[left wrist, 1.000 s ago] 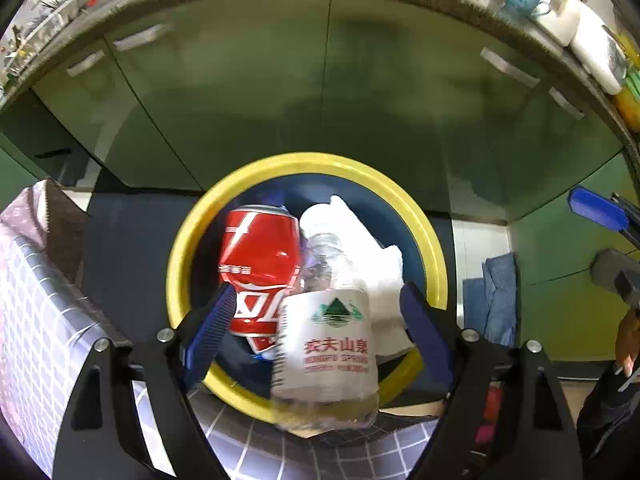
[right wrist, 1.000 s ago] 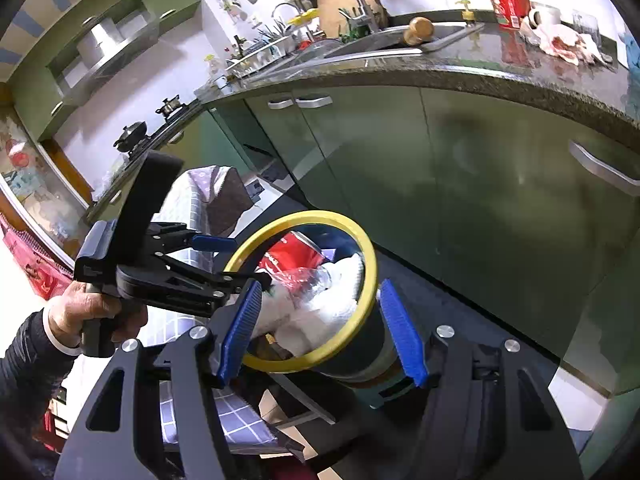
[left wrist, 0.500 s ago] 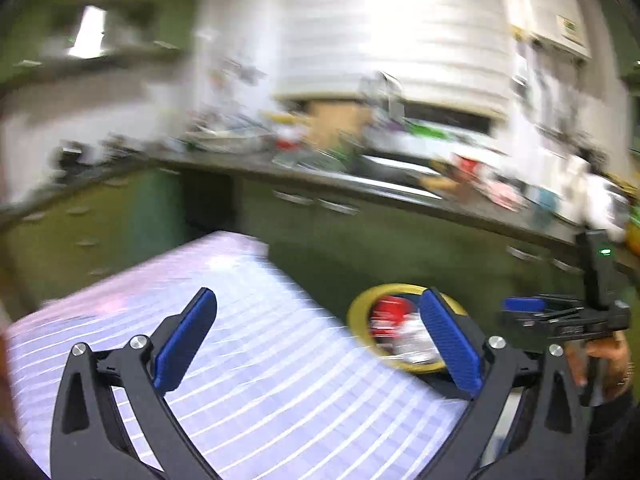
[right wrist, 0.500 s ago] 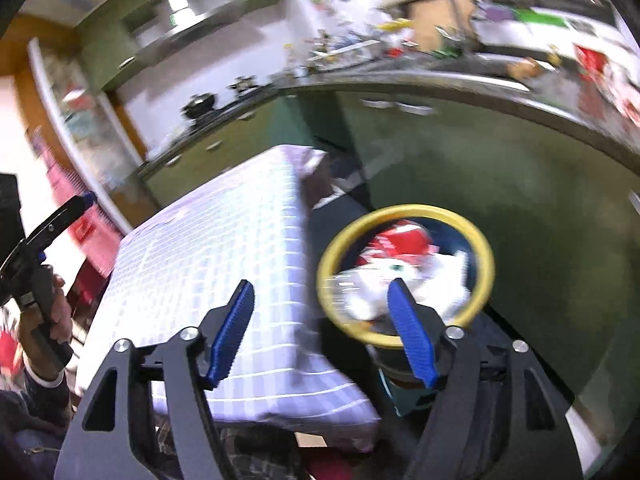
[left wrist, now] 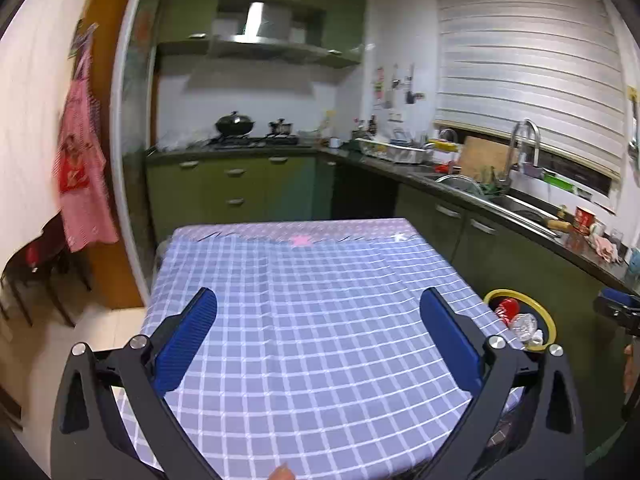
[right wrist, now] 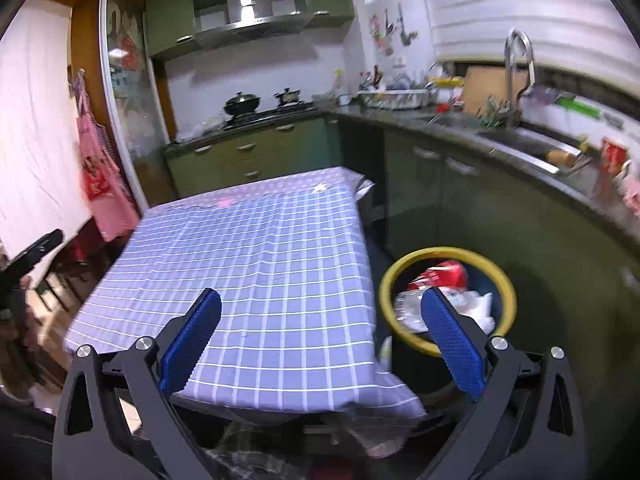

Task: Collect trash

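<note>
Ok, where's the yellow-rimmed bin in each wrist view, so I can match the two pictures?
Left wrist: the bin sits low at the right edge, just past the table's right side, beyond the left claw.
Right wrist: the bin is larger, right of centre, partly behind the right claw.
Shared landmark: the checked tablecloth, with the bin off its right edge.

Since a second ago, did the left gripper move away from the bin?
Yes. The left gripper pulled back from right above the yellow-rimmed bin to over the checked tablecloth; the bin now sits far right.
</note>
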